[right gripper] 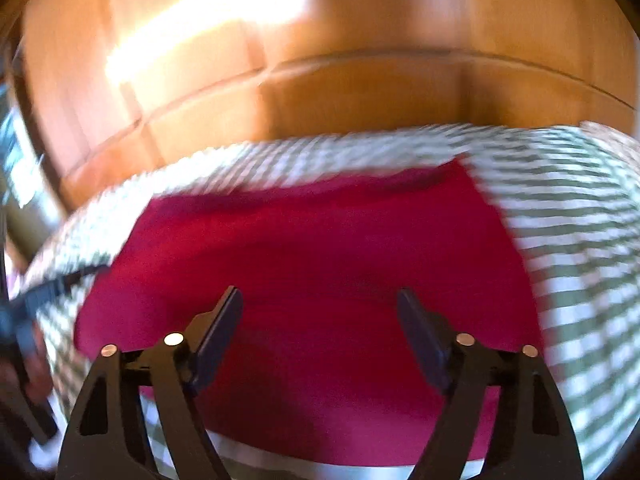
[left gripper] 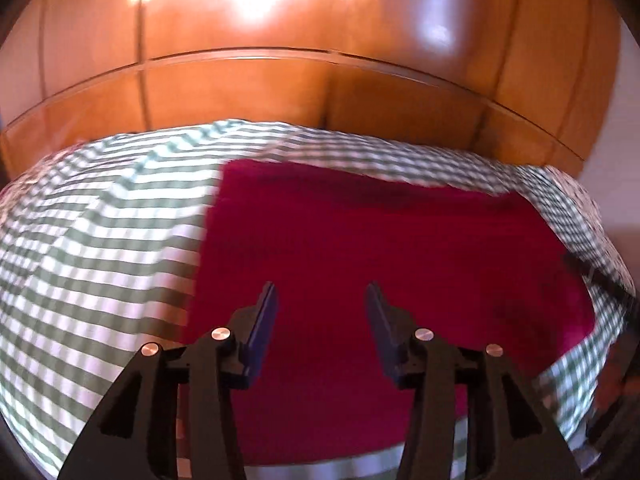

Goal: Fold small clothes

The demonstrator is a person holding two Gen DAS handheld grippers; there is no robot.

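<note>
A crimson piece of clothing (left gripper: 380,248) lies flat on a green-and-white checked cloth (left gripper: 100,240). My left gripper (left gripper: 322,286) hangs above the garment's near part, open, with nothing between its blue pads. In the right wrist view the same crimson garment (right gripper: 312,248) fills the middle, and my right gripper (right gripper: 320,292) stands open above it, jaws wide, holding nothing. At the left edge of that view a dark blurred shape (right gripper: 24,320) shows, probably the other gripper; both views are smeared by motion.
Behind the checked cloth (right gripper: 580,240) rises a glossy orange-brown wooden panelled wall or cabinet (left gripper: 320,80) with bright glare on it. A pale strip of the surface's near edge (right gripper: 320,470) shows below the garment. The checked cloth extends left and right of the garment.
</note>
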